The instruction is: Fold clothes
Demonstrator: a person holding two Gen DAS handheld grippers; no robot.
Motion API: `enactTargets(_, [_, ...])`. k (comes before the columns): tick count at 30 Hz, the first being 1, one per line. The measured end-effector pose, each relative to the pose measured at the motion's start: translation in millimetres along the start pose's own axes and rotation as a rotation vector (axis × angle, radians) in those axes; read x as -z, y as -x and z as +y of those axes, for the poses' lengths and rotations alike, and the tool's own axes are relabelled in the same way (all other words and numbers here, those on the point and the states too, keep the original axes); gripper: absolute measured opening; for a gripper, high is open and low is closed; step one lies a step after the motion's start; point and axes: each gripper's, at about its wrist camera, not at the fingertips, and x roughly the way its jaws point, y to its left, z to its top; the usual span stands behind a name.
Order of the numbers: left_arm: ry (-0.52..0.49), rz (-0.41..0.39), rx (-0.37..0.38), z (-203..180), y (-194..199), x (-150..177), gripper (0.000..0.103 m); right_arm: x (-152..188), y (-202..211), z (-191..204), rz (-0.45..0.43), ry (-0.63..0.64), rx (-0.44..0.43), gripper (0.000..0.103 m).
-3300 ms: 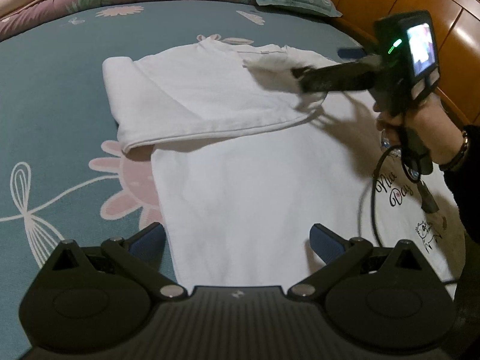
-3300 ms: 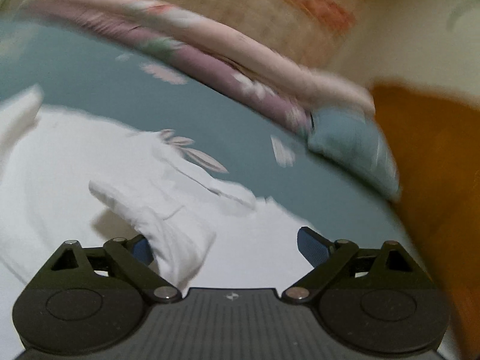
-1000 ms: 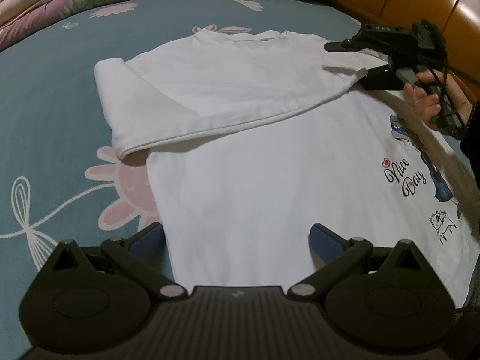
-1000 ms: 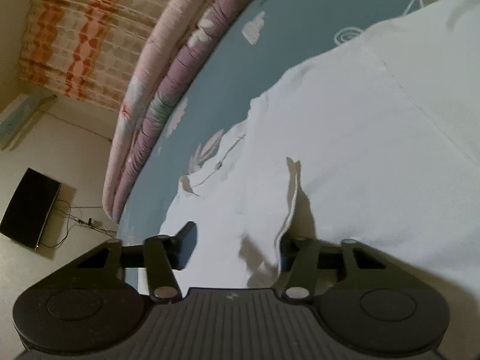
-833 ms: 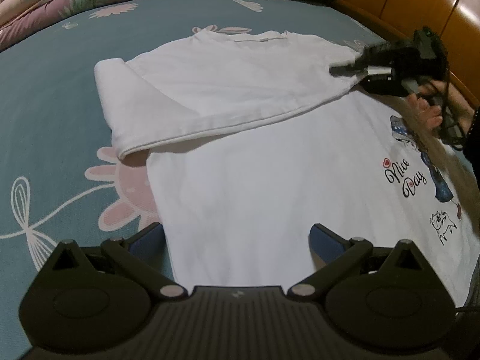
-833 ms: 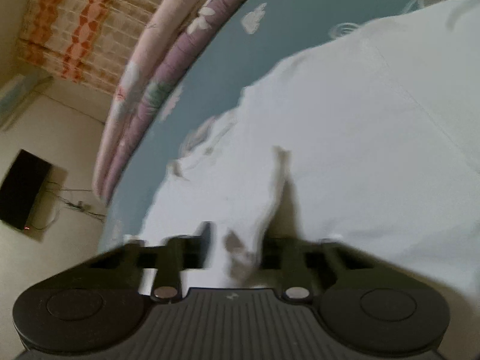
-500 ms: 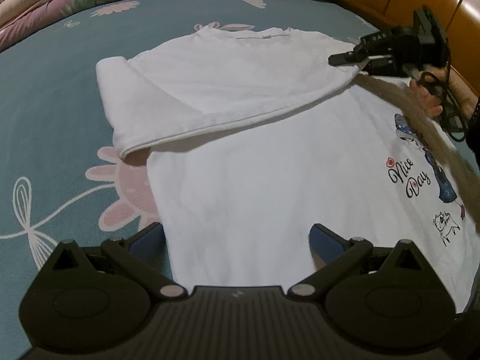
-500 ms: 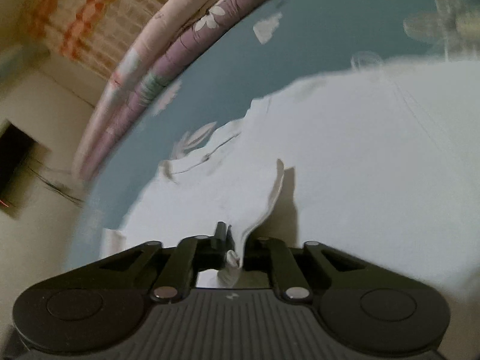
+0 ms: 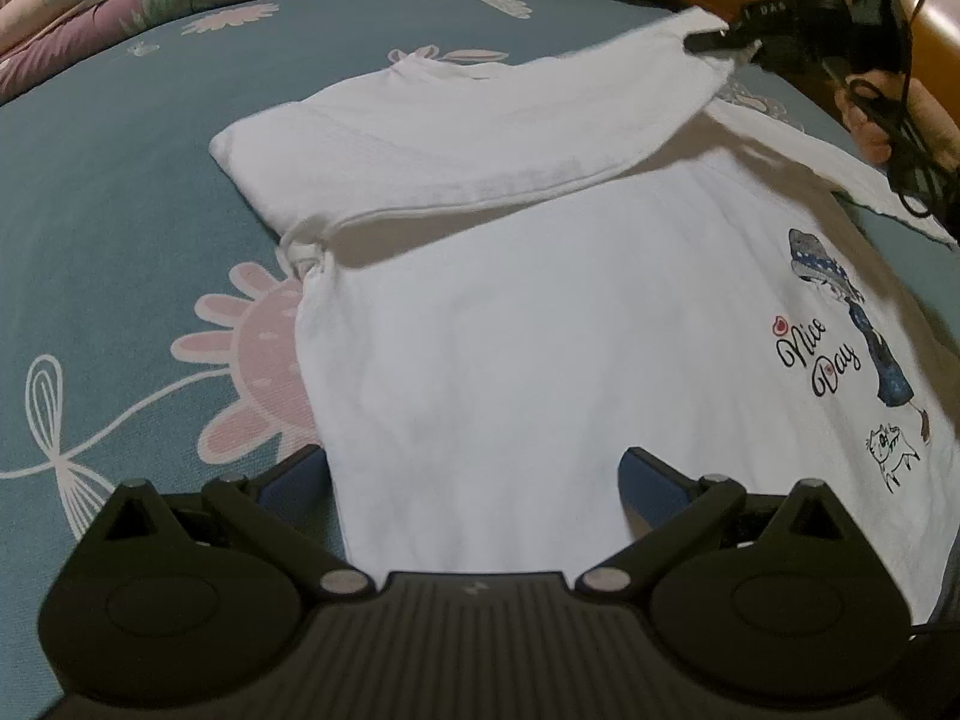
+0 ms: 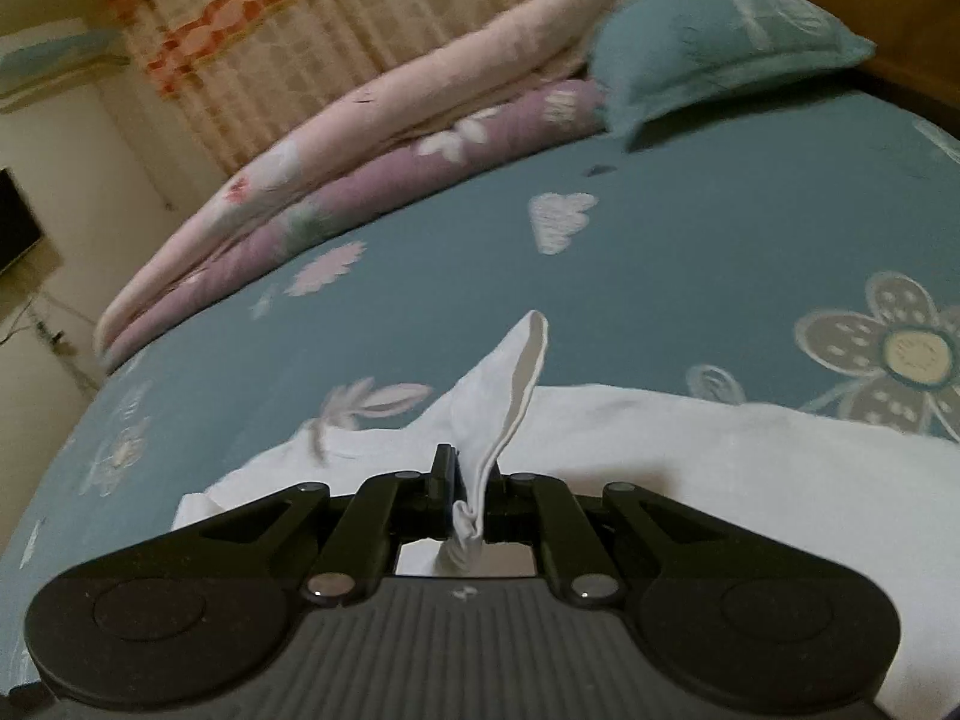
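A white T-shirt (image 9: 540, 324) with a "Nice Day" print (image 9: 822, 360) lies on the teal bed sheet. Its upper part is folded over into a band (image 9: 456, 150) across the chest. My right gripper (image 9: 699, 43) is shut on the end of that folded part and holds it lifted off the shirt, at the far right of the left wrist view. In the right wrist view, white cloth (image 10: 510, 396) stands pinched between the closed right gripper (image 10: 471, 480). My left gripper (image 9: 474, 480) is open, low over the shirt's near hem, holding nothing.
A rolled pink and purple quilt (image 10: 336, 180) and a teal pillow (image 10: 720, 42) lie along the bed's far side. A wooden headboard (image 9: 936, 6) rises on the right. A hand (image 9: 900, 120) with a black cable holds the right gripper. Bare sheet (image 9: 120, 228) lies left of the shirt.
The right gripper closed on the edge of the folded part, then rose and rolled, lifting that cloth off the shirt. The left gripper stayed put.
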Motion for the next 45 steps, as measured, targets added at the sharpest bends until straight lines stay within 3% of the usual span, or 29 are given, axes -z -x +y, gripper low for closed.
enactTargets(6, [-0.007,0.005,-0.005,-0.7,-1.2,-2.5,0.102,21.2,-12.0,-29.5,0.035,-0.060,0.068,0.009])
enactTargets(11, [-0.006,0.008,-0.006,-1.1,-2.1,-4.7,0.102,22.7,-18.3,-37.2,0.060,-0.090,0.069,0.010])
enactTargets(15, [0.016,-0.003,0.004,1.1,0.8,-7.7,0.102,30.0,-17.2,-35.8,0.084,-0.076,0.149,0.023])
enactTargets(18, [0.049,-0.069,0.047,6.0,13.9,-19.4,0.102,37.9,6.3,-29.2,-0.001,-0.031,0.265,0.037])
enactTargets(21, [0.057,-0.124,0.077,6.4,21.4,-34.2,0.102,48.1,29.1,-28.3,-0.079,-0.030,0.258,0.049])
enactTargets(23, [0.031,-0.144,0.079,1.1,19.4,-47.6,0.102,57.1,39.8,-31.9,-0.119,-0.047,0.220,0.052])
enactTargets(25, [-0.016,-0.148,0.032,-8.2,7.2,-56.5,0.101,68.2,47.5,-37.6,-0.155,-0.066,0.179,0.053])
enactTargets(29, [-0.101,-0.142,-0.187,-21.4,-13.8,-55.6,0.098,63.3,47.7,-42.6,-0.138,-0.083,0.134,0.054])
enactTargets(34, [-0.107,-0.144,-0.325,-14.1,-30.7,-58.9,0.098,55.5,54.3,-41.2,-0.177,-0.068,0.098,0.057])
enactTargets(42, [0.044,-0.191,-0.473,31.5,-38.6,-66.7,0.098,54.8,56.1,-43.6,-0.193,-0.088,0.085,0.060])
enactTargets(45, [0.157,-0.206,-0.477,52.3,-30.8,-54.5,0.101,56.2,53.0,-37.7,-0.184,-0.060,0.091,0.061])
